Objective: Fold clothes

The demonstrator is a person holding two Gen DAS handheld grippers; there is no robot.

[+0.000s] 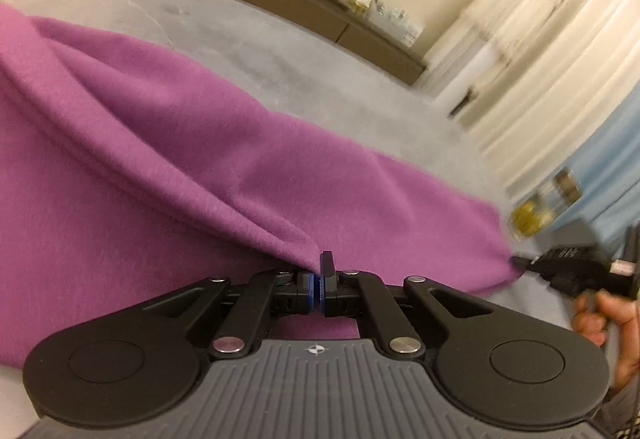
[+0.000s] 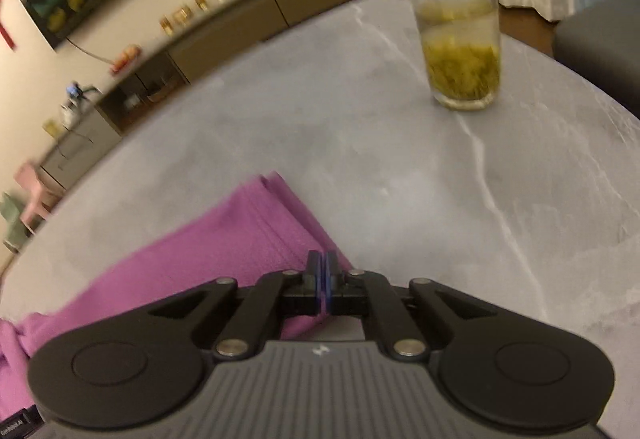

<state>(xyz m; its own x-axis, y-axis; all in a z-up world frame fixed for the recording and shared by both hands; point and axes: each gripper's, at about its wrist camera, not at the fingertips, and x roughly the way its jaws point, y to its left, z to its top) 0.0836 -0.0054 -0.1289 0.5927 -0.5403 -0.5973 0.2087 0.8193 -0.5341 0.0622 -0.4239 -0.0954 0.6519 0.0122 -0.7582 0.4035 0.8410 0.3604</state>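
A purple fleece garment (image 1: pixel 168 143) lies spread over the grey table (image 1: pixel 280 51), with long folds running toward the near edge. My left gripper (image 1: pixel 320 269) is shut on a pinched fold of that garment. In the left wrist view the right gripper (image 1: pixel 560 267) shows at the far right, gripping the cloth's corner, a hand behind it. In the right wrist view my right gripper (image 2: pixel 322 271) is shut on the corner of the purple garment (image 2: pixel 224 239), which trails off to the lower left over the grey table (image 2: pixel 400 159).
A tall glass jar (image 2: pixel 460 51) of yellow-green contents stands on the table ahead of the right gripper, also blurred as the jar (image 1: pixel 536 211) in the left wrist view. A low cabinet (image 1: pixel 320 11) with glassware runs along the far wall. White curtains (image 1: pixel 560 59) hang at the right.
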